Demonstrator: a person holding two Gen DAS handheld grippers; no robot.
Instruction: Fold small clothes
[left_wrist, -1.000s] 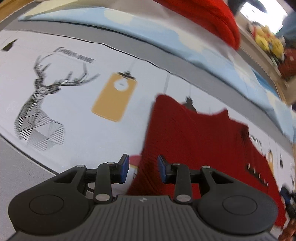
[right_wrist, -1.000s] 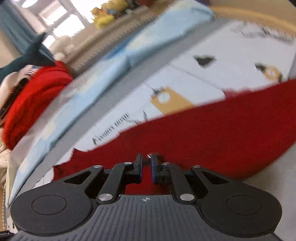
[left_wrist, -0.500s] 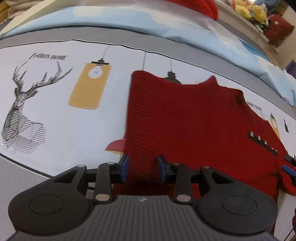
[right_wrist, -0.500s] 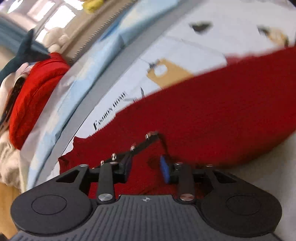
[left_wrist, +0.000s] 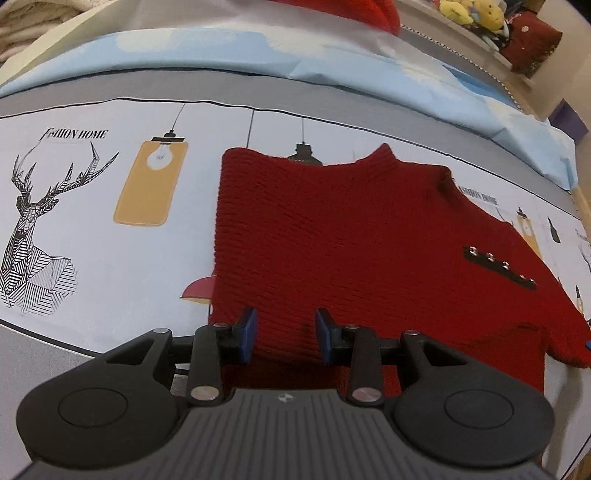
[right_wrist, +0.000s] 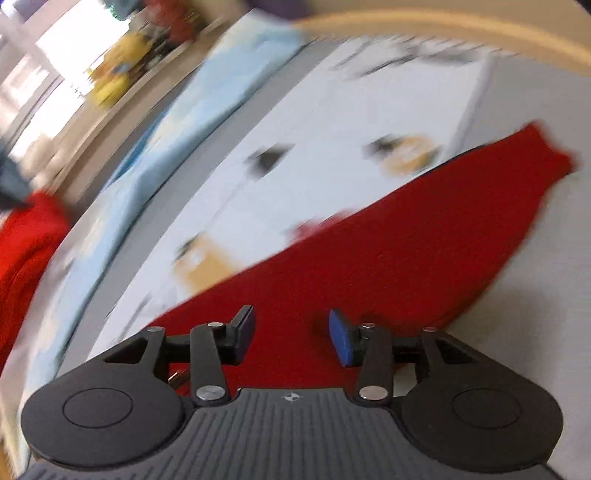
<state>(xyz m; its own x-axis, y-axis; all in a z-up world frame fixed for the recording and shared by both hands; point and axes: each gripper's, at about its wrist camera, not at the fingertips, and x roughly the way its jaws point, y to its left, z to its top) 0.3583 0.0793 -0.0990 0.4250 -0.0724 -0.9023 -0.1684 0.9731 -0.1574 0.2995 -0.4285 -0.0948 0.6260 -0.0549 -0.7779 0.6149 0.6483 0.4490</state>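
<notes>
The left hand-held gripper (left_wrist: 283, 336) is matte black plastic. Its wide base is ribbed with fine lengthwise grooves and carries a small white round emblem at the front centre. A rounded lobe with a shallow circular recess sits on each side of the base. From these, black linkage bars run forward, pinned with silver round-headed screws, and end in two short fingers (left_wrist: 246, 334) faced with blue pads. The right hand-held gripper (right_wrist: 291, 338) has the same build: black ribbed base, white emblem, round lobes, silver screws and blue-padded fingers (right_wrist: 341, 341).
</notes>
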